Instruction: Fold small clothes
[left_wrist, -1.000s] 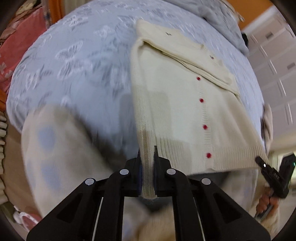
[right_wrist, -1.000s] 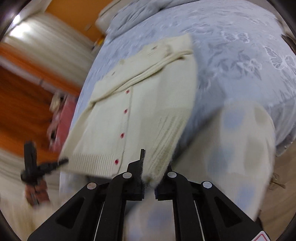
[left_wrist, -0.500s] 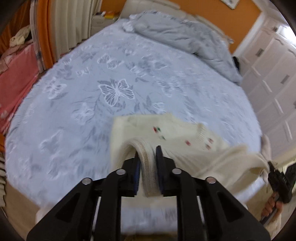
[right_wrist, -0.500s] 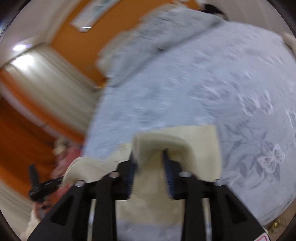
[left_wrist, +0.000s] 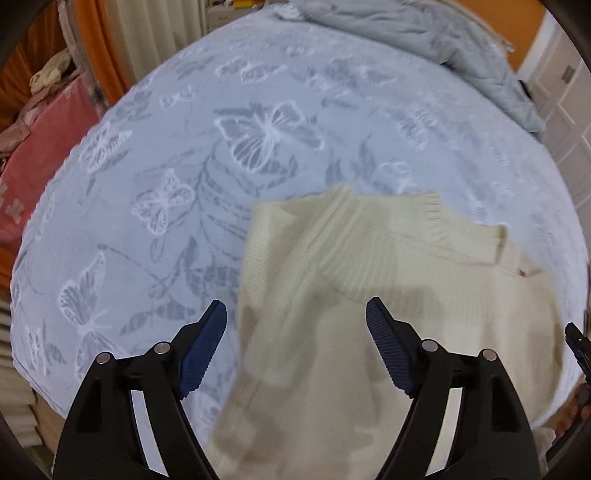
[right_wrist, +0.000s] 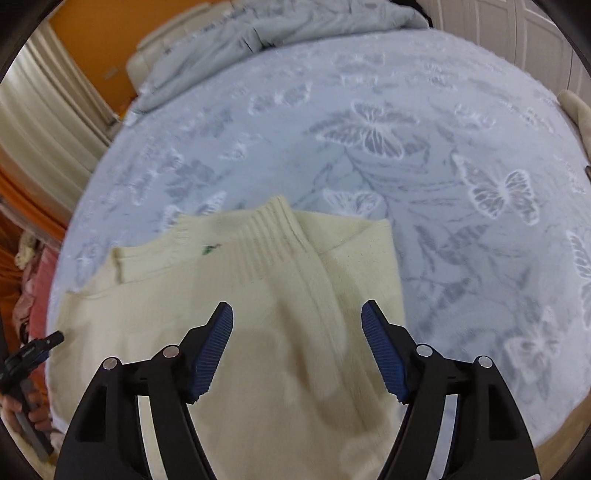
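Note:
A cream knitted cardigan lies folded over on the pale blue butterfly bedspread, its ribbed hem on top and its buttons hidden. My left gripper is open and empty just above the cardigan's left part. In the right wrist view the same cardigan lies under my right gripper, which is open and empty. The right gripper's tip shows at the right edge of the left wrist view. The left gripper shows at the left edge of the right wrist view.
A grey duvet is bunched at the head of the bed. A pink cloth lies beside the bed on the left. White wardrobe doors stand on the right. Curtains hang behind.
Both grippers held the cardigan's hem, carried it forward over the garment, and have opened and let go. The cardigan now lies folded in half on the bed.

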